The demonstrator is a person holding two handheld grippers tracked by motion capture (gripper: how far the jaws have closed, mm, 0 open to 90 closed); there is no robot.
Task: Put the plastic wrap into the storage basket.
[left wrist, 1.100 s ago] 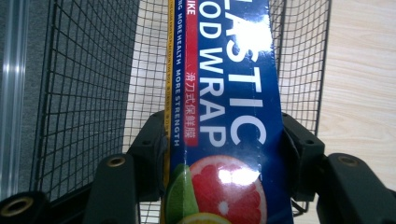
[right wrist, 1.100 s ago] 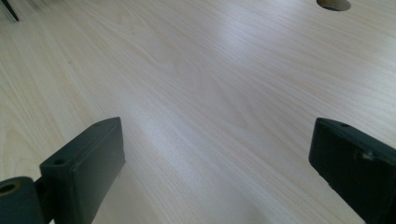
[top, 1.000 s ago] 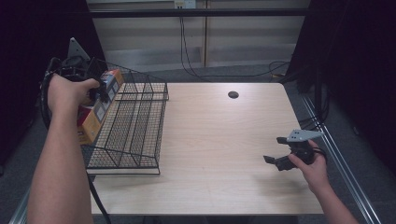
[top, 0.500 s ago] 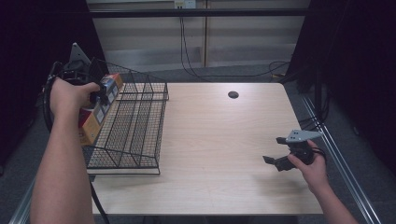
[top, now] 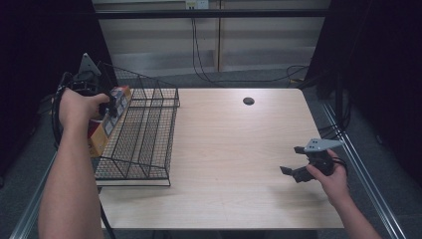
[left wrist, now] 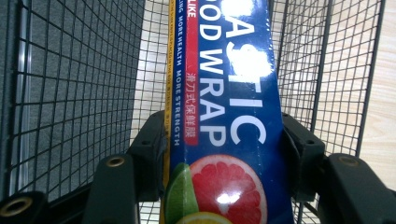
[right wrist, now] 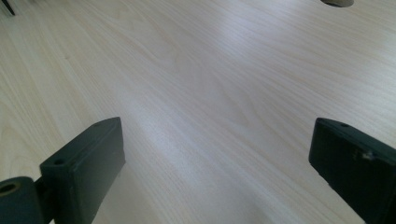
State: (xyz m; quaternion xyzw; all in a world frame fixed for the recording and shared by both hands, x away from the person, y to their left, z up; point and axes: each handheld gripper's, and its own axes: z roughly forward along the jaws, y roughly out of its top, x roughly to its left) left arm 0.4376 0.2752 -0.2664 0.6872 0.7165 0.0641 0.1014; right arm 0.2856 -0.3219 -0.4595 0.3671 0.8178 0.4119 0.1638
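Clearly a long blue box of food wrap (left wrist: 229,116) is the thing in hand: white block lettering runs along its face, a red strip with small script and a yellow edge lie on its left, and a cut grapefruit and lime are printed at the bottom of the left gripper view. The left gripper (left wrist: 224,154) is clenched on both its sides. In the high view the box (top: 107,130) sits at middle left, against the left edge of a black wire rack (top: 144,134) whose mesh walls surround it closely. At lower right the right gripper (top: 297,162) hangs over the bare pale worktop (top: 234,149), released and wide. A dark round hole (top: 248,101) marks the worktop's upper middle.
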